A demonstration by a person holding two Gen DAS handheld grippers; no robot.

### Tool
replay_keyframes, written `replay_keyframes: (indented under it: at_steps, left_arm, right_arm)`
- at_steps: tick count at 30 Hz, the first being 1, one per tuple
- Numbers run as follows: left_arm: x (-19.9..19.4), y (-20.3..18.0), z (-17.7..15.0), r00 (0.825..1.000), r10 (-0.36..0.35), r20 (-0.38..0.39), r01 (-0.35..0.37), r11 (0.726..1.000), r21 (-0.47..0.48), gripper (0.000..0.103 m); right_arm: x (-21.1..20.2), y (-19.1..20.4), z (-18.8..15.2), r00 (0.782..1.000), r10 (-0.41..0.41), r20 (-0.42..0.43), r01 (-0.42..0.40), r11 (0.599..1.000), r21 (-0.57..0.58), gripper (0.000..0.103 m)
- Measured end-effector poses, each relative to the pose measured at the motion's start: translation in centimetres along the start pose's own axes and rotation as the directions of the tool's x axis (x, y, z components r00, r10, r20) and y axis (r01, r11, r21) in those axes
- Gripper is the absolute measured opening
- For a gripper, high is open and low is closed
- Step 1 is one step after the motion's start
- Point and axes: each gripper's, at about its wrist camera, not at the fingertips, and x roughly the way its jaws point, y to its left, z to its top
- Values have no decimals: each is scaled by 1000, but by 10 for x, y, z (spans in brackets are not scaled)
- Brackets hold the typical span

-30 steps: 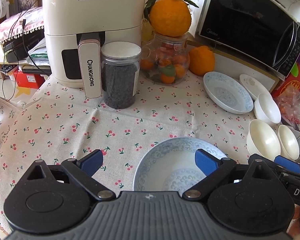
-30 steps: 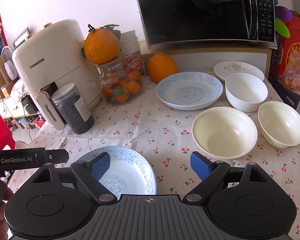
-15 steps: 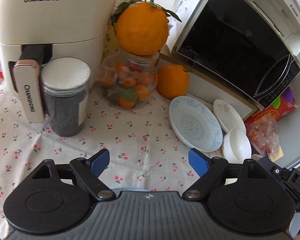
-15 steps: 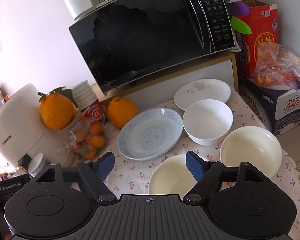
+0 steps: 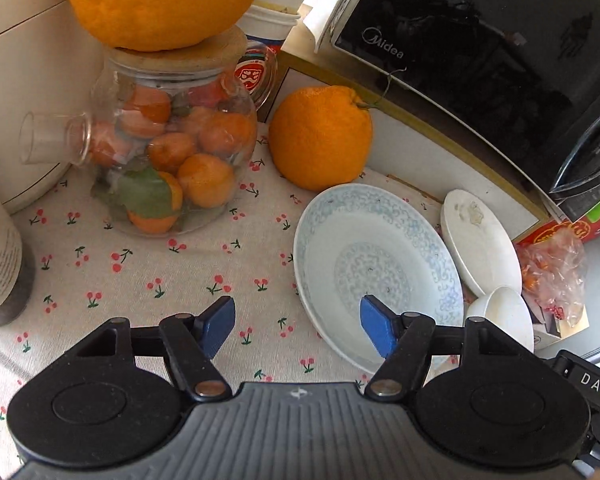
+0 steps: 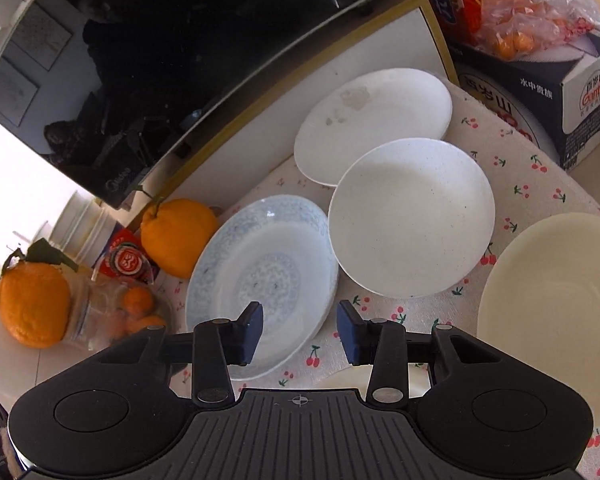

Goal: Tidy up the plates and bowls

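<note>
A blue-patterned plate (image 5: 380, 276) lies on the cherry-print tablecloth; it also shows in the right wrist view (image 6: 264, 276). My left gripper (image 5: 298, 330) is open and empty, its right finger over the plate's near rim. My right gripper (image 6: 300, 330) is open and empty, just above the plate's near right rim. A white plate (image 6: 372, 120) lies by the microwave stand. A white bowl (image 6: 412, 216) sits beside the patterned plate. A cream bowl (image 6: 552, 304) sits at the right. The white plate (image 5: 480, 240) and white bowl (image 5: 504, 316) show in the left wrist view too.
A black microwave (image 5: 500, 64) stands on a white stand behind the dishes. A large orange (image 5: 320, 136) and a glass jar of small oranges (image 5: 172, 160) stand left of the plate. A dark jar (image 5: 0, 256) is at far left. A box and bagged oranges (image 6: 540, 12) sit at the right.
Both grippers have moved forward and down toward the back patterned plate. The nearer patterned bowl has dropped out of view. The right gripper's fingers have narrowed somewhat.
</note>
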Motion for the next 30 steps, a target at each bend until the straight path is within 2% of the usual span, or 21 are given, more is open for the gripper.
replay_keyframes:
  at_steps: [5,12,17,18,20,22,24,25,30]
  left_arm:
    - [18,1,5,1000,-7,-22,7,1000,-11,50]
    - [35,1,7,999,-24,-37,23,1000,-19,43]
    - [45,-1,9,999,-43,-34,42,999,-18,38]
    - [46,-2,9,998,-46,-33,46,999,-13,36]
    - [48,-2,9,997,-59,-42,58,998,-16,21]
    - [48,-1,8,998,-53,-35,52,999,-13,19]
    - [48,-2,8,999,-37,-32,37,999,5,16]
    - [48,-2,8,999,-31,-31,32,999,8,11]
    - [41,0,7,999,-42,-26,42,999,15,10]
  right_arm:
    - [15,4,-1,1000,-10,-9,10,1000,4,37]
    - [31,-1,2,998,-55,-26,55,998,24,27]
    - [41,-1,2,997,-76,-31,77,996,33,23]
    - [43,-2,2,996,-78,-33,79,996,34,22]
    - [46,-3,3,996,-82,-38,84,996,38,18]
    - [49,-5,2,996,-82,-42,83,996,40,12]
    - [52,-5,1,996,-81,-42,83,996,37,10]
    - [52,-5,1,996,-82,-38,83,996,32,11]
    - [47,1,0,996,-88,-23,88,996,-7,12]
